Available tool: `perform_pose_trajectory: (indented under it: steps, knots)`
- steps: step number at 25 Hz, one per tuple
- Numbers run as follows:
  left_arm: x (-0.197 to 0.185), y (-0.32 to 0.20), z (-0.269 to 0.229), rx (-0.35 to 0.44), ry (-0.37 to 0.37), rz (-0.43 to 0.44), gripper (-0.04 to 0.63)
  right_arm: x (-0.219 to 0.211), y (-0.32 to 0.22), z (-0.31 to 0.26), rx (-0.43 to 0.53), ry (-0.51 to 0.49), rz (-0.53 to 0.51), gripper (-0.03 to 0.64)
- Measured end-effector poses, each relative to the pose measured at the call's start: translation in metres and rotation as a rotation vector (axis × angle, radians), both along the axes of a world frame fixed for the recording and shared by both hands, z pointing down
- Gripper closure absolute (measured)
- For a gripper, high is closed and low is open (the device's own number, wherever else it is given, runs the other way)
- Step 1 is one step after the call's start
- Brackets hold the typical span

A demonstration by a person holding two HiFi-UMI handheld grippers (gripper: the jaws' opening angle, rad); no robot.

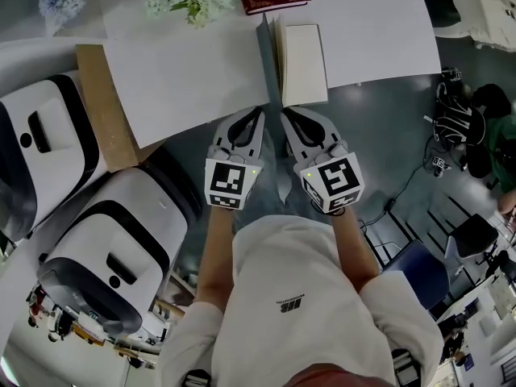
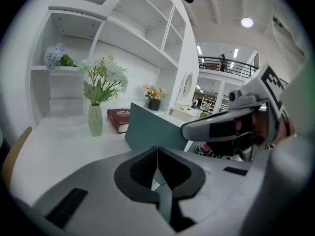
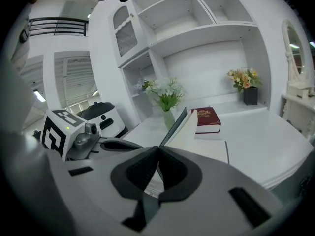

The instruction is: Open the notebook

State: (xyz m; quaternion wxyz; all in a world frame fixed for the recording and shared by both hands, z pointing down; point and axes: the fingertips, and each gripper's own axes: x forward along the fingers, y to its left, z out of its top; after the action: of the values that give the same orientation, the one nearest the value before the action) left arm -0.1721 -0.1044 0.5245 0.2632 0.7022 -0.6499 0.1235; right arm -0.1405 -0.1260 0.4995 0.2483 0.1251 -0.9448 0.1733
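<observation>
While its teal cover stands raised, the notebook (image 1: 302, 63) shows cream pages.

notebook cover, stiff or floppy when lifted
Probably stiff: the cover stands flat, unbent. Near upright, it would likely tip over if left free. The notebook, on a smooth white table, may slide when pushed.

A white short-sleeved T-shirt (image 1: 302, 272) is worn, marked on the front with a small dark logo (image 1: 291, 304). The left gripper (image 1: 260, 113) and the right gripper (image 1: 284, 113) are seen as light grey, wedge-shaped shells, lined at the tips with black ribbed pads (image 2: 140, 170). Each is topped by a white cube (image 1: 226, 182) printed with black square markers and lit by a small green light (image 1: 255, 170). A dark slot (image 3: 248, 208) is set into each shell.
</observation>
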Motion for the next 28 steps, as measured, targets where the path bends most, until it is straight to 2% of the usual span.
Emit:
perform_pose_trajectory:
  steps: [11, 28]
  knots:
    - [-0.010, 0.018, -0.004, 0.009, -0.011, -0.045, 0.595, -0.007, 0.012, -0.002, 0.022, 0.017, -0.041, 0.614]
    - [-0.001, 0.036, -0.003, 0.014, 0.001, -0.107, 0.595, -0.010, 0.037, 0.000, 0.046, 0.034, -0.157, 0.614]
